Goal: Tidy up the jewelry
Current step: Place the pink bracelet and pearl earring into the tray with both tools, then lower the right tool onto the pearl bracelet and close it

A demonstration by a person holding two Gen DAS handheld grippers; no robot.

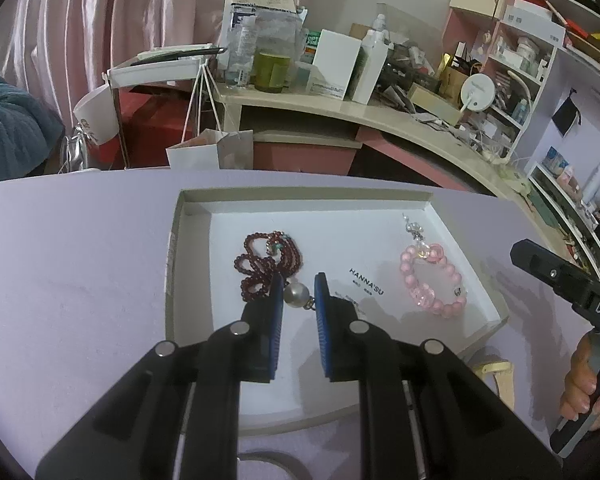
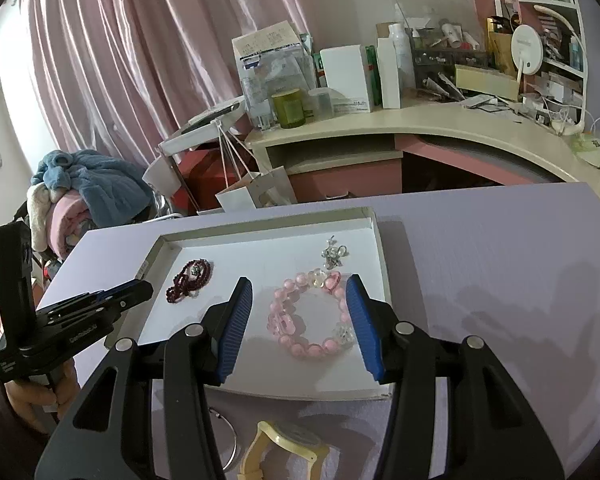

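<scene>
The pearl [image 1: 297,293], low in the frame's centre over the white tray [image 1: 496,304], sits pinched in my left gripper [image 1: 298,294], while my right gripper [image 2: 300,314] gapes empty; a careless release could snag the dark red beads [image 1: 266,264].

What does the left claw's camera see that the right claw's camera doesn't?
Only the left wrist view shows the big pearl pinched in the left claw, and the name printed on the tray floor. Only the right wrist view shows the face of the yellow watch lying in front of the tray. Both show the white tray, the dark red beads, the pink bracelet and the silver charm.
</scene>
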